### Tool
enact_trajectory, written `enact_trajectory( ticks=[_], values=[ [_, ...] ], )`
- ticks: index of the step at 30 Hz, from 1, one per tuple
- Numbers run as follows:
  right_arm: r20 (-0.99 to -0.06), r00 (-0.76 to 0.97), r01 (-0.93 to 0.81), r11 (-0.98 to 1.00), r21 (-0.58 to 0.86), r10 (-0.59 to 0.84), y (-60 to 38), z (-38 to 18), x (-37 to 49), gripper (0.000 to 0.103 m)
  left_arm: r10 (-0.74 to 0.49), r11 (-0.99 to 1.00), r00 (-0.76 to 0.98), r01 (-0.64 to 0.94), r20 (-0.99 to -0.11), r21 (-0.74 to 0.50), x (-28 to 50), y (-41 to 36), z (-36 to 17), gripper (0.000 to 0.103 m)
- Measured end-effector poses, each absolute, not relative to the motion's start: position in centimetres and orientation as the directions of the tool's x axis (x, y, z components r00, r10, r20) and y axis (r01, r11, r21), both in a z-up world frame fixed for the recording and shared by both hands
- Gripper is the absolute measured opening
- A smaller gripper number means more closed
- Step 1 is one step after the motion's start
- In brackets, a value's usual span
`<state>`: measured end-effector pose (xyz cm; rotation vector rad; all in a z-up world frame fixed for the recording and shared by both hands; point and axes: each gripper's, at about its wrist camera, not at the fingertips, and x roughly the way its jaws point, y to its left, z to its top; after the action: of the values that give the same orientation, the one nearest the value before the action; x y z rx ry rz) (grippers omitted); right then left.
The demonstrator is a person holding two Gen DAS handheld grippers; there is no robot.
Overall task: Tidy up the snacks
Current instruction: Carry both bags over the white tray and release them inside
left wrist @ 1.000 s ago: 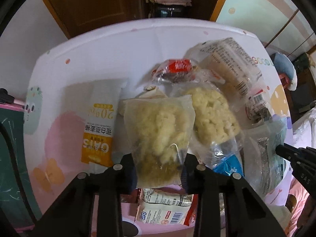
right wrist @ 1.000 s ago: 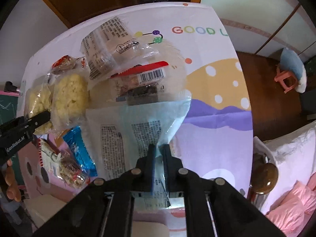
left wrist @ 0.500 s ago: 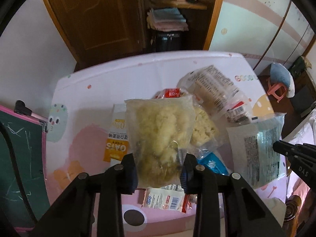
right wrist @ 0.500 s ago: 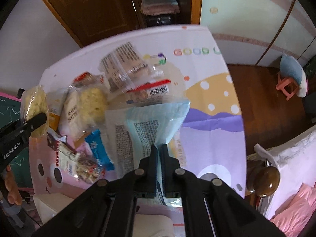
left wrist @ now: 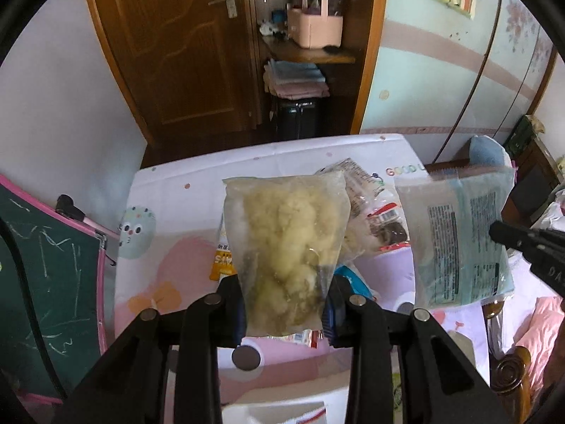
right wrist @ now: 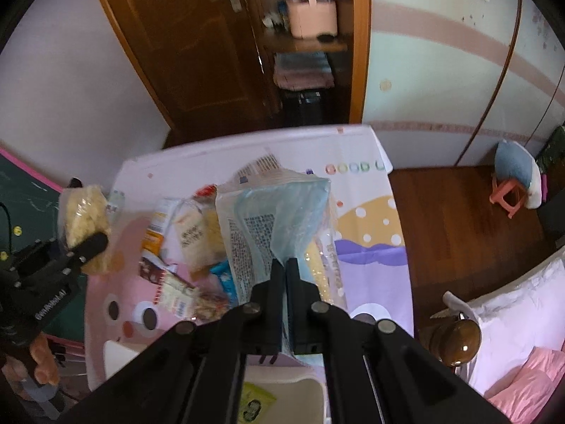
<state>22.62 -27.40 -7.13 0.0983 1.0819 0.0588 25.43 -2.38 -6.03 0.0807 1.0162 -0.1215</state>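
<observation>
The pale blue printed packet (right wrist: 279, 219), mid-frame above the surface (right wrist: 370, 247), looks light, limp and slippery; the right tool (right wrist: 285, 265) pinches its lower edge. The smaller clear bag of yellow puffs (left wrist: 287, 247), centre frame, seems crushable; the left tool (left wrist: 284, 304) clamps its base.

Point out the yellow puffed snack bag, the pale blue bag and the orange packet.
yellow puffed snack bag (left wrist: 286, 243), left wrist view, middle of bag.
pale blue bag (right wrist: 279, 219), right wrist view, upper middle.
orange packet (right wrist: 154, 228), right wrist view, orange label.
</observation>
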Motion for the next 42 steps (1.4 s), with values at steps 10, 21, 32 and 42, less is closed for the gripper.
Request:
enact_trajectory(
  ticks=[10, 21, 32, 42],
  values=[
    [-0.818, 0.547, -0.088, 0.985, 0.151, 0.175, -26.4, -0.2, 15.4, 0.001, -0.094, 0.988, 0.588, 0.154, -0.804, -0.003, 16.9, -1.8, -0.2, 0.03],
    [-0.839, 0.496, -0.181, 0.972, 0.152, 0.224, -24.9, -0.4, 8.2, 0.001, -0.186, 0.979, 0.567, 0.173, -0.803, -0.104, 8.1, -1.1, 0.6, 0.03],
    [-0.923, 0.327, -0.225, 0.965, 0.133, 0.204, -22.5, -7.9, 4.2, 0.001, -0.146, 0.986, 0.428, 0.14, -0.892, -0.094, 3.5, -1.8, -6.7, 0.03],
    [-0.956, 0.229, -0.225, 0.966, 0.129, 0.181, -21.2, -12.2, 2.6, 0.002, -0.122, 0.986, 0.324, 0.147, -0.938, -0.078, 2.7, -3.1, -12.4, 0.031]
  ],
)
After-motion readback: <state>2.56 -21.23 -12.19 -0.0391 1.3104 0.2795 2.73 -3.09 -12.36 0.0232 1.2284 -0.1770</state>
